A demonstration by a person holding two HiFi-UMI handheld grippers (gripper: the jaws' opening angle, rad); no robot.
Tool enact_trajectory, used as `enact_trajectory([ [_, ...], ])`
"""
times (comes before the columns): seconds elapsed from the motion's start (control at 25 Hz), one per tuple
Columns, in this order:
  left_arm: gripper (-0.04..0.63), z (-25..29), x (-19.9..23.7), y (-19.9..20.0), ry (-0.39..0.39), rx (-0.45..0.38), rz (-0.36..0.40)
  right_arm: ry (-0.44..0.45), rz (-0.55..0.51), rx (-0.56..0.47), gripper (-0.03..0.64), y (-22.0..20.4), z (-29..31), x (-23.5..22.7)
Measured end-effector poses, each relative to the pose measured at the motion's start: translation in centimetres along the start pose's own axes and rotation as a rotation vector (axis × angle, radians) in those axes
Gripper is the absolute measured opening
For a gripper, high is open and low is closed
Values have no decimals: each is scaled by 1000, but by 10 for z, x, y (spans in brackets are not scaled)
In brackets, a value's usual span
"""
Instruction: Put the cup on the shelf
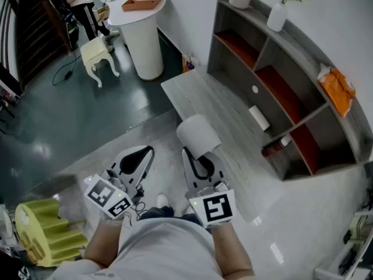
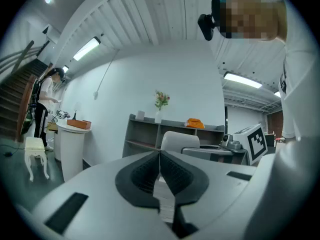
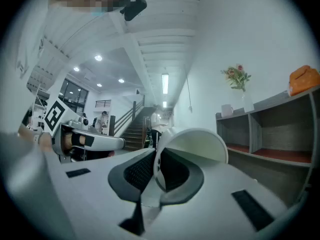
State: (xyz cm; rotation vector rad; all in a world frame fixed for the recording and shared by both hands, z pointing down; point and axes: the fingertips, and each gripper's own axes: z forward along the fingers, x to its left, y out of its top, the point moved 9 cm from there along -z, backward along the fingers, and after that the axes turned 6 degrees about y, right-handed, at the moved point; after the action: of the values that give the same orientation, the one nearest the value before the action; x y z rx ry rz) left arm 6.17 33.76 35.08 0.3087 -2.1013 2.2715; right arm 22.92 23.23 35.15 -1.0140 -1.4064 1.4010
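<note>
Glossy pale floor and a white wall here, with a long grey wooden shelf unit [image 1: 303,57] with red-floored compartments sitting against that wall. The right gripper [image 3: 156,159] is pointing level, and its fingers are clamping onto the rim of a plain white cup [image 3: 200,141]. The cup is hanging sideways in the air, well apart from the shelf. The left gripper [image 2: 160,159] is hovering just beside it, fingers pressed together on nothing.
</note>
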Motion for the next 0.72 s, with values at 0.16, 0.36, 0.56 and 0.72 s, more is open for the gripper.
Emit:
enact_trajectory([
  [0.16,17,-4,18,1,-9,-5,-5,-13,-1,2,37,0,15,10],
  [0.36,17,-5,44,1,-33,-4,-18,-36,22,0,37,0,36,19],
  [0.56,17,-12,78,1,-76,-6,-28,-92,41,8,38,-3,61,30],
  [0.72,17,-17,106,1,-91,-1,-24,-157,28,5,37,-6,80,34],
])
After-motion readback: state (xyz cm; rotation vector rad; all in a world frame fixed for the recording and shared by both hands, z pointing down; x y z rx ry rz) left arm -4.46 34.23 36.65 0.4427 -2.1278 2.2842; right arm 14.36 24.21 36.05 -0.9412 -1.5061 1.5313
